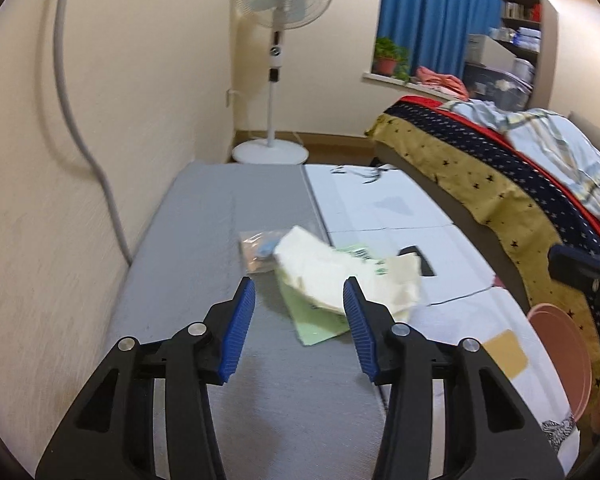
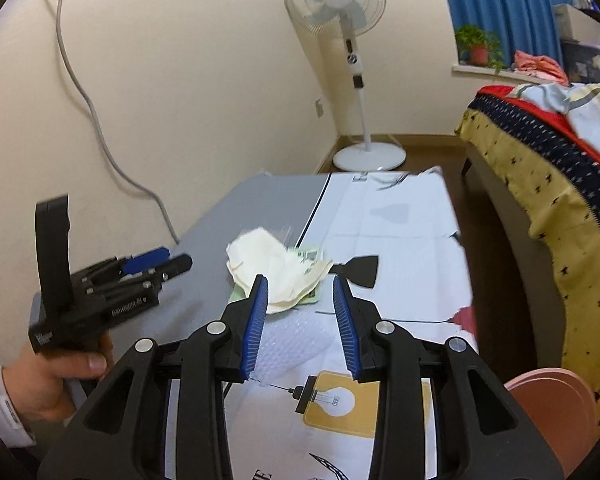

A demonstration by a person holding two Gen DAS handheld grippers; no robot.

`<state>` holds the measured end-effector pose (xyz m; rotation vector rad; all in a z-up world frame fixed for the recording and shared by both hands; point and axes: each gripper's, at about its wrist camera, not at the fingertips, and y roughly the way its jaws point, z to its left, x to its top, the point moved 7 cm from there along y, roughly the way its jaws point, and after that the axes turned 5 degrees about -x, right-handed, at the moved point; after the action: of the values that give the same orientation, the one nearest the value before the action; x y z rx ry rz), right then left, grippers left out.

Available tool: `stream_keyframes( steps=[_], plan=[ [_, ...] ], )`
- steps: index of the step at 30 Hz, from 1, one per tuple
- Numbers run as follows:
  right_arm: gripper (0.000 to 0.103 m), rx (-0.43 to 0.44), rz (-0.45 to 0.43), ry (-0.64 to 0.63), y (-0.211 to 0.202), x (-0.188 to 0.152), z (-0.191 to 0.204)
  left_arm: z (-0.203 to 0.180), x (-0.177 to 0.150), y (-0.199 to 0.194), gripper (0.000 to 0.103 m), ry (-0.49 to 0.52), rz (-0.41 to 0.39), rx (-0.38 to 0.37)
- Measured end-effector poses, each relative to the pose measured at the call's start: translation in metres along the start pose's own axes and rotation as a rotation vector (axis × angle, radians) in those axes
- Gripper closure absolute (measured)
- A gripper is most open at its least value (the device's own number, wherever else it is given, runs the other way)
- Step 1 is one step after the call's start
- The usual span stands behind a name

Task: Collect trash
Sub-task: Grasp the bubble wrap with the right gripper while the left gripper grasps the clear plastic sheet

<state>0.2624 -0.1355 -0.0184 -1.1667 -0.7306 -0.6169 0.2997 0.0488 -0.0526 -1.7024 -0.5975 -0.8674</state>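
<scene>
A crumpled white paper (image 1: 332,268) lies on a green printed wrapper (image 1: 320,320) in the middle of the low table, with a small clear plastic packet (image 1: 256,250) just left of it. My left gripper (image 1: 300,292) is open and empty, hovering just short of this pile. In the right wrist view the same white paper (image 2: 272,264) lies ahead, and a sheet of clear bubble wrap (image 2: 296,340) lies between the open, empty fingers of my right gripper (image 2: 300,288). The left gripper (image 2: 156,262) shows at the left there, held in a hand.
The table has a grey half (image 1: 204,216) by the wall and a white printed cloth (image 1: 380,208) on the right. A pink round bin (image 2: 548,412) stands at the right beside the bed (image 1: 500,184). A standing fan (image 1: 280,60) is in the far corner. A grey cable (image 1: 80,128) hangs down the wall.
</scene>
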Motion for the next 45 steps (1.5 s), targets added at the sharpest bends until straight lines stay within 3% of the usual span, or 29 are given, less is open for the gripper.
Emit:
stream_keyframes(
  steps=[9,13,17,36,41,45],
  plan=[
    [0.068,0.007,0.088,-0.051,0.049,-0.031,0.011,-0.003,-0.007,0.035,0.057,-0.015,0.029,-0.031],
    [0.059,0.02,0.15,-0.026,0.067,-0.04,0.006,0.001,-0.003,0.045,0.057,-0.056,0.019,-0.034],
    [0.057,0.025,0.191,-0.008,0.081,-0.049,0.003,0.006,-0.003,0.057,0.057,-0.068,0.029,-0.025],
    [0.057,0.023,0.257,-0.025,0.106,-0.062,0.01,0.013,-0.006,0.091,0.057,-0.124,0.08,-0.051],
    [0.067,0.025,0.268,-0.011,0.105,-0.063,0.007,0.008,-0.005,0.094,0.057,-0.123,0.084,-0.064],
    [0.088,0.028,0.272,-0.021,0.103,-0.061,0.006,0.006,-0.005,0.096,0.067,-0.123,0.096,-0.063]
  ],
)
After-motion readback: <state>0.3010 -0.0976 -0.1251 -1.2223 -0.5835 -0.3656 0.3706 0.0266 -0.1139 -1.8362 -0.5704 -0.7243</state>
